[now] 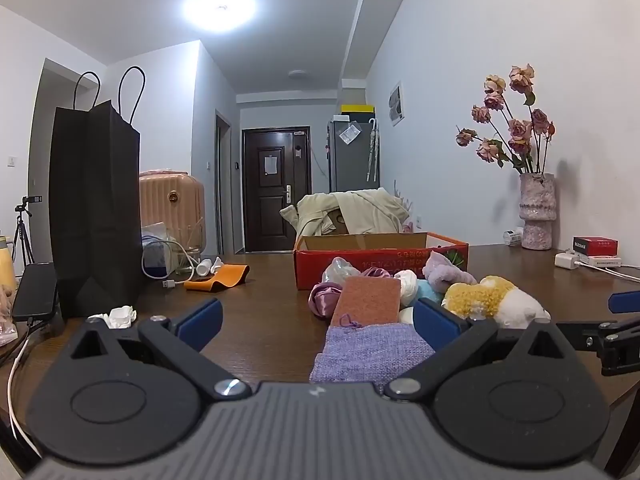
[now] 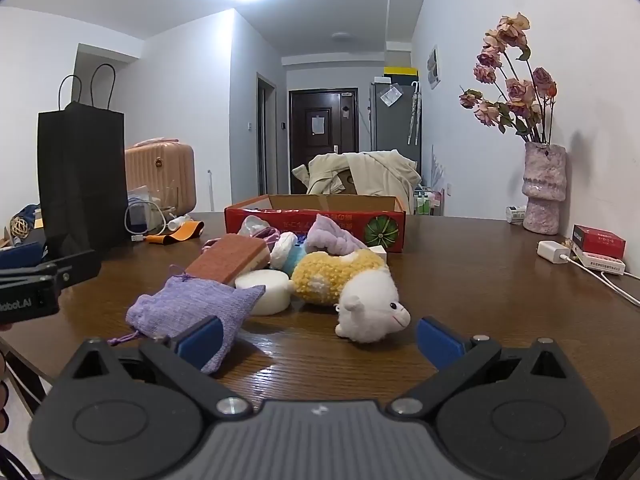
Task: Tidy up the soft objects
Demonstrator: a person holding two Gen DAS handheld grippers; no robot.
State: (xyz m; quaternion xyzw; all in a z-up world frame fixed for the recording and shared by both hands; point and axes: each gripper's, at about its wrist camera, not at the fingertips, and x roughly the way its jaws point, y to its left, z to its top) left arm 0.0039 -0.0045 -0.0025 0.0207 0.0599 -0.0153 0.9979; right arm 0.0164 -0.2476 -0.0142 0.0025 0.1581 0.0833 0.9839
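Soft objects are lying in a loose heap on the table, just in front of the red cardboard box that looks like their destination. The right gripper is hovering low over the wood with its jaws spread wide and nothing between them; the left gripper is likewise gaping and empty, its right finger sitting just beside the lavender knit pouch.

Nearest the right gripper are the pouch and the plush sheep, whose yellow woolly body is leaning against the white round sponge. The sheep is probably light and squashy, so pinching across its thick body should be holding better than nipping the small head. The pouch seems limp and will likely be sagging; gripping near its gathered drawstring neck looks safest. The brown sponge block is resting tilted on the pile, springy but easy to squeeze across its narrow sides.

Behind these, a purple plush piece and smaller pale items are crowding the box's front wall, touching one another, so lifting one is likely to be dragging its neighbours.

Further out, a black paper bag is standing at the left, a vase of dried roses at the right, and a white charger with its cable is trailing nearby, well apart from the heap.
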